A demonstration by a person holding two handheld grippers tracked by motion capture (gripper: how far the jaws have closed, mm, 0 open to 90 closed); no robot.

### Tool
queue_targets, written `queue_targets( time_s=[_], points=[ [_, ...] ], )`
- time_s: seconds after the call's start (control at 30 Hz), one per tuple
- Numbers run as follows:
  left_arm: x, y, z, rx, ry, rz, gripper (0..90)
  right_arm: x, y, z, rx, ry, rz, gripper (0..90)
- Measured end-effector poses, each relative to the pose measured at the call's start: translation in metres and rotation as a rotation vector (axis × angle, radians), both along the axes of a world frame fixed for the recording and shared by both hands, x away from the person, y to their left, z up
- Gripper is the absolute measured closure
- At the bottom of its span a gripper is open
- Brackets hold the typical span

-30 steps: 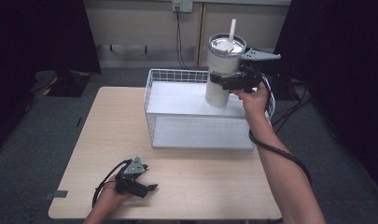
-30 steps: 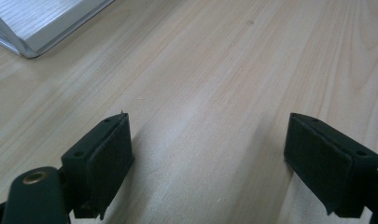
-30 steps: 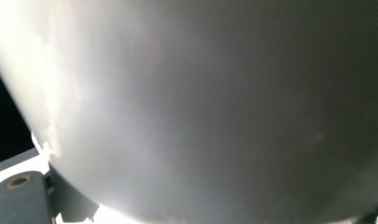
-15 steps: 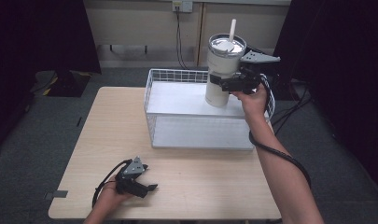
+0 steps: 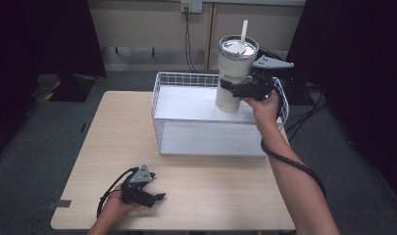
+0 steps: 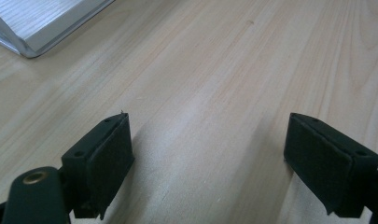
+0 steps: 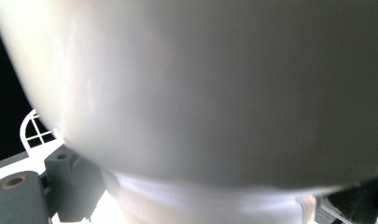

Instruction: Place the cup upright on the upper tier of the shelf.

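A: What does the high view give you that the claw cameras don't?

B: The whole layout. The white tumbler [image 5: 234, 73], with its straw [image 5: 244, 32] standing up from the lid, is held upright over the far right part of the white wire basket [image 5: 186, 81], its base down at about the level of the rim. The right claw [image 5: 231, 88] grips it from the side, at the narrower lower part of the body. The left claw [image 5: 154, 196] lies low at the near left of the wooden surface [image 5: 112, 127], well apart from the basket.

A: And the right gripper view?

B: Very close. The tumbler's pale wall [image 7: 200, 84] bulges across nearly the whole frame, with a sliver of basket wire [image 7: 35, 130] at the left edge. One black pad [image 7: 70, 186] shows at bottom left, pressed against the narrow part of the cup; the other is just visible at bottom right.

A: So that claw is closed on it?

B: Yes, clamped around the tumbler, as wide as the cup's lower body.

A: The left gripper view?

B: Bare wood grain [image 6: 214, 70] and a corner of the basket's base [image 6: 42, 23] at upper left. The left claw [image 6: 207, 163] is spread wide, nothing between its pads, and low over the surface.
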State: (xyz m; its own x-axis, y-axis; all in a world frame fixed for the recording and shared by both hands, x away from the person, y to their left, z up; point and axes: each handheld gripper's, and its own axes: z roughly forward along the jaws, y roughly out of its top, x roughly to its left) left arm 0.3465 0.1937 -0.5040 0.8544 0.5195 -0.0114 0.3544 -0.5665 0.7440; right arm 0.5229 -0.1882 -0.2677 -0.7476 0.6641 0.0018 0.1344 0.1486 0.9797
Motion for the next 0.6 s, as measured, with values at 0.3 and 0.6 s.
queue_targets(
  time_s=[0.3, 0.6],
  points=[
    [0.0, 0.0001, 0.0, 0.002, 0.0, 0.0, 14.9, -0.0011, -0.0012, -0.0053, 0.004, 0.01, -0.001, 9.3],
    [0.0, 0.0001, 0.0, 0.001, 0.0, 0.0, 14.9, -0.0022, -0.0026, -0.0091, 0.004, 0.027, -0.002, 9.2]
  ],
)
